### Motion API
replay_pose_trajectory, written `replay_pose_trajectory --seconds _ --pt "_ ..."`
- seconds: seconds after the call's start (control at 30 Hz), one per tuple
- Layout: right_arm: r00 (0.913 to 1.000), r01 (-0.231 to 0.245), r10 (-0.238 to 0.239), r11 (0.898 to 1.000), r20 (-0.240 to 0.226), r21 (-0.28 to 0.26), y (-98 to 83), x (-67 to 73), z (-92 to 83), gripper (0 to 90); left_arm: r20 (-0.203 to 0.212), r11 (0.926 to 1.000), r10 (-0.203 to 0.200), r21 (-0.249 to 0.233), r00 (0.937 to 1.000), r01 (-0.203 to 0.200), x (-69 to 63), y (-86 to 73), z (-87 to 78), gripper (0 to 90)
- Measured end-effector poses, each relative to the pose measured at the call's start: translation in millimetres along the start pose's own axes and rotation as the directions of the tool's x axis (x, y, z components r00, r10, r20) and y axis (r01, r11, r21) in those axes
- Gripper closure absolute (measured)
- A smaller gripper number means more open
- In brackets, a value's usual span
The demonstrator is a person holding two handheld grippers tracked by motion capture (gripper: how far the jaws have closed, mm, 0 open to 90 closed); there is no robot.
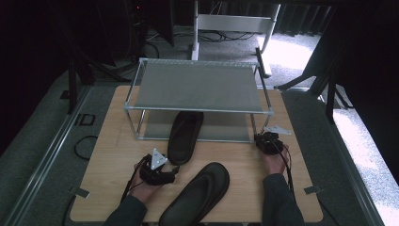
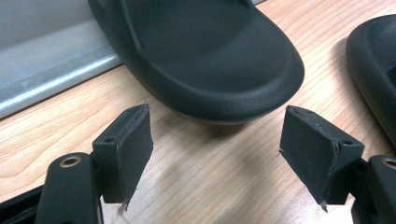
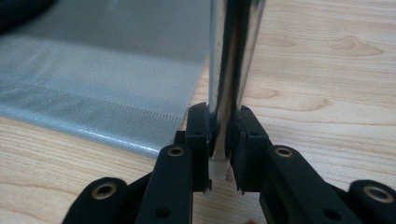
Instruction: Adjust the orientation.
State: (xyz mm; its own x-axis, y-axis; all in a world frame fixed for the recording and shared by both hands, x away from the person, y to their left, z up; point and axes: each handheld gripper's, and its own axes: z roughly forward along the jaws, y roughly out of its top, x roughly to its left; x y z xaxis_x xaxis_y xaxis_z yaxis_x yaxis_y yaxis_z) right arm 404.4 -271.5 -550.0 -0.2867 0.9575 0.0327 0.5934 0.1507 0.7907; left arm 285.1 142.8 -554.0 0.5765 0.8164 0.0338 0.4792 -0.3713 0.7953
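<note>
Black sandal (image 2: 201, 51): half under the rack (image 1: 197, 84).
Left gripper (image 2: 215, 144): jaws wide open, empty.
Right gripper (image 3: 223, 149): jaws clamped on rack leg (image 3: 233, 60).
Next: close on sandal heel.

We wear dark sleeves, our black left gripper (image 1: 162, 173) and right gripper (image 1: 263, 141) carry grey three-cornered plates, brass-ringed screw holes, trailing black cables

My right claw (image 3: 223, 154) clamps the shiny front-right leg (image 3: 231, 65) of the two-shelf metal rack (image 1: 197, 87). A black slipper (image 1: 185, 136) lies toe-first half under its lower shelf, heel toward my wide-open left claw (image 2: 215, 149); its mate (image 1: 197, 195) lies slantwise nearer me.
</note>
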Motion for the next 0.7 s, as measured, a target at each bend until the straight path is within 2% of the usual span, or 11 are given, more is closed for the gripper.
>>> replay_pose_trajectory --seconds 0.07,0.4,0.7 --pt "1.0 0.0 0.0 1.0 0.0 0.0 0.0 0.0 0.1 78.9 0.007 1.0 0.004 0.001 1.0 -0.004 -0.9 1.4 1.8 25.8" --pt "1.0 0.002 -0.002 1.0 0.001 -0.001 0.0 0.0 0.2 78.9 -0.01 0.9999 0.016 0.003 0.9998 -0.016 -6.1 7.0 9.9 26.3" --pt "1.0 0.003 -0.003 1.0 0.002 0.001 0.2 0.2 0.4 79.0 0.016 1.0 0.005 0.001 0.9999 -0.005 -10.8 12.5 14.7 27.0"
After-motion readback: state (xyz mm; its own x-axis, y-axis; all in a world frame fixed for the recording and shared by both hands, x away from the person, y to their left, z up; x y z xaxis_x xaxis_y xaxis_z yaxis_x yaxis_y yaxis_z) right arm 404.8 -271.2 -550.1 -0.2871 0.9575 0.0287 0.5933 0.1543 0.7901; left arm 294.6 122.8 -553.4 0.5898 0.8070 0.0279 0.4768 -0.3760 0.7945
